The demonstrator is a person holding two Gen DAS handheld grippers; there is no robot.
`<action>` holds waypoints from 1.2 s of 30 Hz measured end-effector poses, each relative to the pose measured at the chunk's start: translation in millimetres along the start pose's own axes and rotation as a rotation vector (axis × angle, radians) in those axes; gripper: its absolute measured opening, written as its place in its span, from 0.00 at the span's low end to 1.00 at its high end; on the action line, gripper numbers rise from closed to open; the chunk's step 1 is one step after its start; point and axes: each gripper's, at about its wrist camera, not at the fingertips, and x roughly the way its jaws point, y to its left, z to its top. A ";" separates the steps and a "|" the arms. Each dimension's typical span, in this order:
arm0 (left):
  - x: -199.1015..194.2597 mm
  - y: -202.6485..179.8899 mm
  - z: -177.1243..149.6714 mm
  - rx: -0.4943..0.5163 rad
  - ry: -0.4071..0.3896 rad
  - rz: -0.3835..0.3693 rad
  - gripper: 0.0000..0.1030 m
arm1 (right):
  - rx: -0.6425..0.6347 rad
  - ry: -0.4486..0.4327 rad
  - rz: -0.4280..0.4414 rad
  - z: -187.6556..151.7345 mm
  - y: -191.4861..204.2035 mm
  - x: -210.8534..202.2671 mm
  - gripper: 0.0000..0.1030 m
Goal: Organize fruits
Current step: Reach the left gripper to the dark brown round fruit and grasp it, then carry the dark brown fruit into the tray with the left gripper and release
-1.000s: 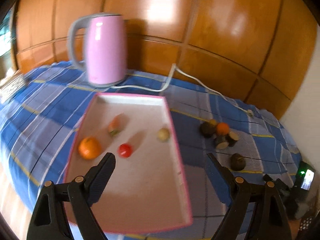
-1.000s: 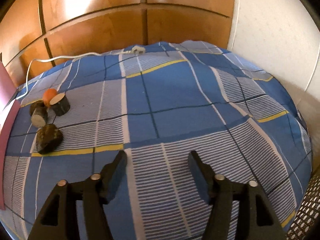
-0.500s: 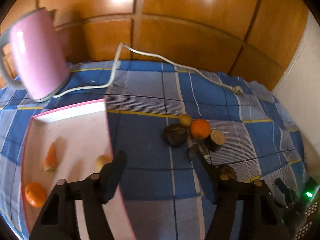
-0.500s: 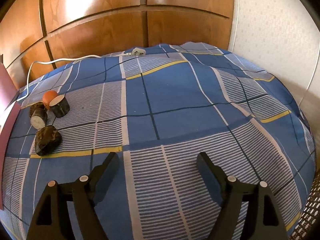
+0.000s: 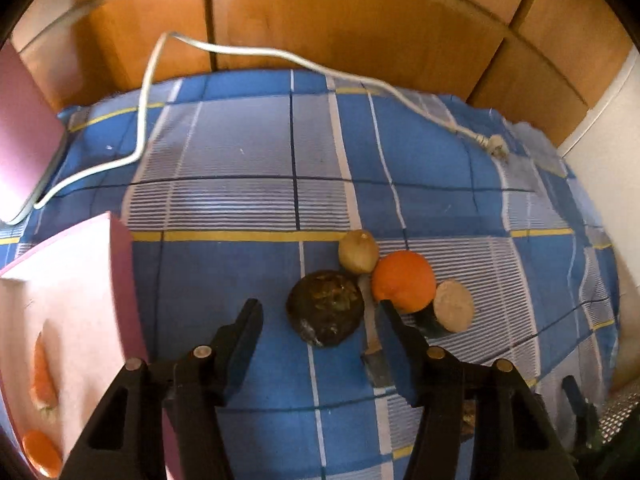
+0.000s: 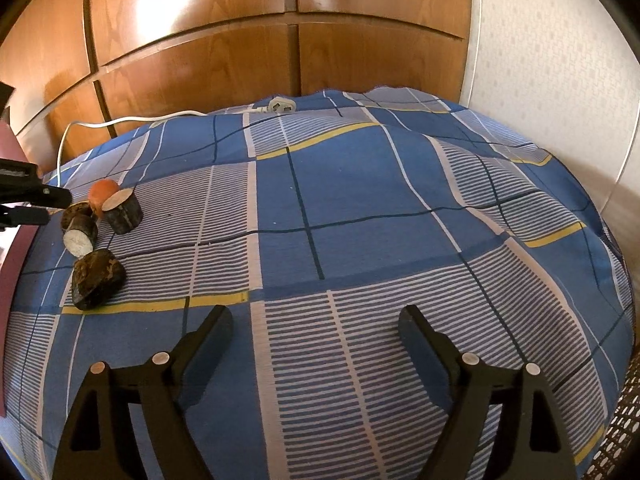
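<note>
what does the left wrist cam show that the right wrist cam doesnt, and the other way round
Only the left wrist view shows the pink tray holding a carrot, the yellowish round fruit, and the open left gripper around the dark round fruit.

Only the right wrist view shows the open right gripper over bare cloth and the white wall.

Both show the orange, the white plug and the blue checked cloth.
</note>
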 end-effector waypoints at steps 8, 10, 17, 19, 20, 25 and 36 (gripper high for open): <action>10.9 -3.6 -4.3 0.029 -0.008 0.013 0.44 | -0.002 -0.001 -0.001 0.3 0.4 -0.6 0.85; 7.4 -0.2 -8.3 0.019 -0.019 0.004 0.44 | -0.003 -0.003 -0.002 0.3 0.6 -0.6 0.85; -44.7 26.0 -27.8 -0.096 -0.119 -0.098 0.44 | -0.008 -0.004 -0.005 0.4 1.1 0.2 0.85; -65.6 37.6 -33.6 -0.129 -0.161 -0.115 0.44 | -0.009 -0.004 -0.006 0.4 1.0 0.3 0.85; -77.8 47.4 -37.5 -0.153 -0.185 -0.123 0.44 | -0.010 -0.004 -0.006 0.2 0.9 0.4 0.85; -110.3 101.2 -48.7 -0.266 -0.243 -0.093 0.44 | -0.011 -0.005 -0.008 0.4 1.2 0.6 0.85; -100.9 197.2 -81.8 -0.517 -0.178 -0.076 0.44 | -0.015 -0.007 -0.012 0.7 0.9 0.7 0.85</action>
